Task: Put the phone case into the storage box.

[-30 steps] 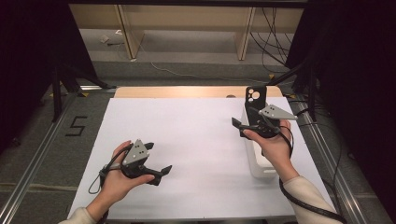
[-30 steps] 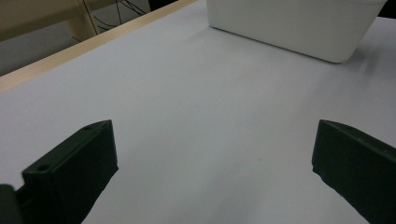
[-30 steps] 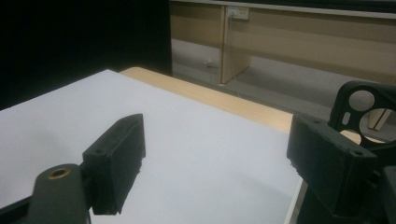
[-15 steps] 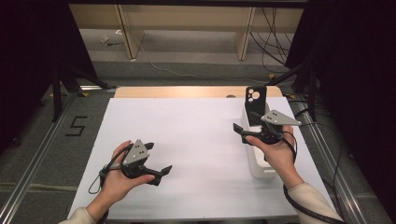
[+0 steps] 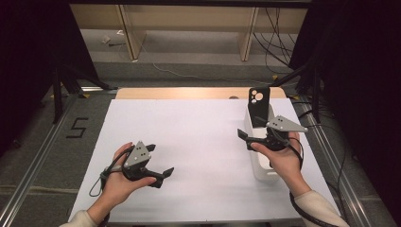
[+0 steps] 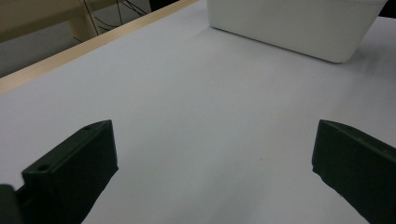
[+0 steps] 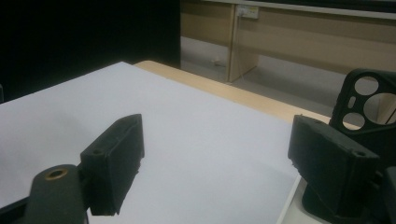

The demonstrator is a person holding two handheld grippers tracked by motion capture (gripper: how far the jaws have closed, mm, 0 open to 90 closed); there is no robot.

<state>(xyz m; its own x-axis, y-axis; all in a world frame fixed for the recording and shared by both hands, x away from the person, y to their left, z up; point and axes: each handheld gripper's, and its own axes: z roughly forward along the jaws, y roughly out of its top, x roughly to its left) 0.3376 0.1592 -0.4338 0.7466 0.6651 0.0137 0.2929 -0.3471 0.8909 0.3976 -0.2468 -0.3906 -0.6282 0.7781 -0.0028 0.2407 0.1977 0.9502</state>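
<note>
A: Right claw (image 5: 255, 135) status?

B: Released. Jaws stand wide apart, nothing between them. It sits over the near part of the white bin (image 5: 261, 166) at the right edge of the counter (image 5: 198, 137), nose pointing left.

A: And the phone case?

B: The black phone case (image 5: 259, 101) stands upright in the far end of that bin, camera cutouts at the top. In the right gripper view it is just beyond the right-hand jaw, case (image 7: 369, 112) partly hidden behind it. Can't tell if the jaw touches it. It is not gripped.

A: Left claw (image 5: 158, 161)?

B: Also released, jaws wide, nothing in them. The person's left hand (image 5: 118, 182) holds it low over the near-left part of the counter, nose pointing right. In the left gripper view the bin (image 6: 294, 25) lies far ahead, well apart from the jaws, bare white surface in between.

A: The other hand?

B: The right hand (image 5: 279, 158) wraps that gripper from the near side, light sleeve (image 5: 317, 210) at the near right corner, cable looping below the wrist.

A: Counter surface?

B: White sheet, with a wooden strip (image 5: 189, 92) along the far edge.
</note>
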